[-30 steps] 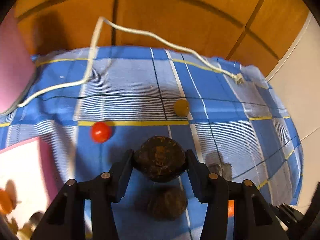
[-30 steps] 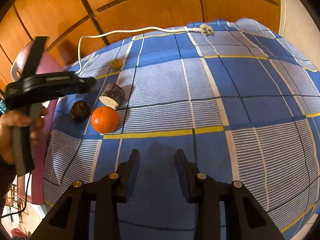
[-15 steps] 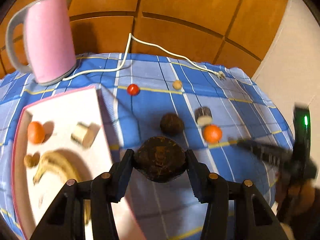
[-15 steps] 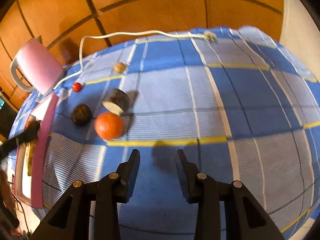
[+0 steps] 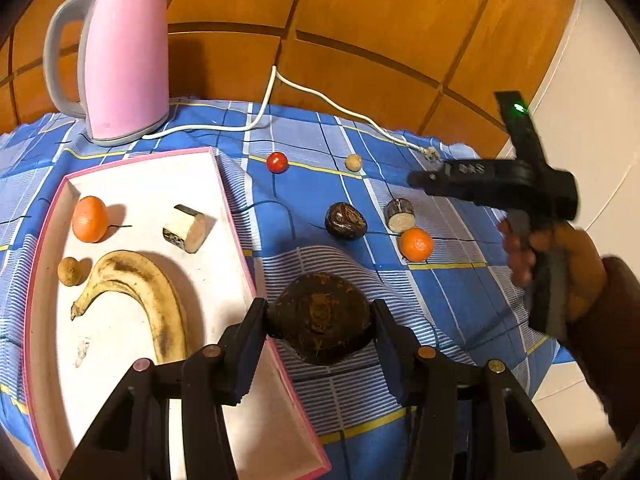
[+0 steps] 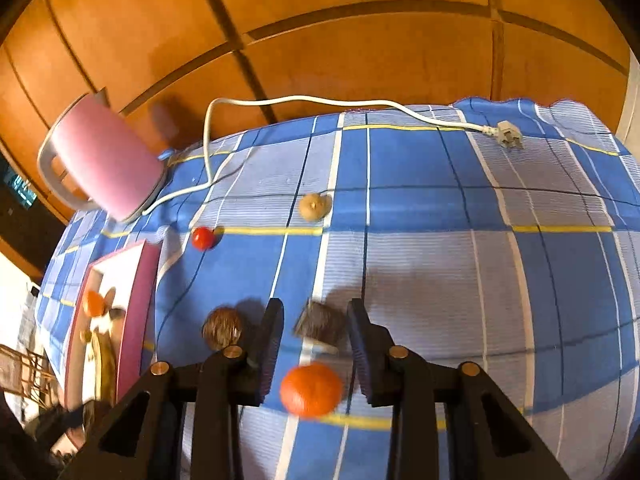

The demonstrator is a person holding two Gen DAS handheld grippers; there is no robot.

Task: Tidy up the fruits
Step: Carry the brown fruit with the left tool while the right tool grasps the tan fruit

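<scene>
My left gripper (image 5: 320, 320) is shut on a dark brown round fruit (image 5: 320, 316), held above the blue checked cloth just right of the pink-rimmed white tray (image 5: 236, 216). The tray holds an orange (image 5: 89, 219), a cut stub (image 5: 185, 228), a banana (image 5: 140, 296) and a small brown fruit (image 5: 69, 271). My right gripper (image 6: 316, 324) is open, its jaws either side of a cut brown stub (image 6: 320, 322), above an orange (image 6: 311, 389). A dark fruit (image 6: 222, 327), a red tomato (image 6: 202, 237) and a tan fruit (image 6: 313, 206) lie on the cloth.
A pink kettle (image 5: 120, 60) stands at the back left with its white cord and plug (image 6: 507, 139) running across the cloth. A wooden wall is behind. The right gripper and hand (image 5: 540, 216) show at right in the left wrist view.
My left gripper has lifted and pulled back with the dark fruit, bringing the tray and kettle into view. My right gripper has moved forward and left over the orange and stub.
</scene>
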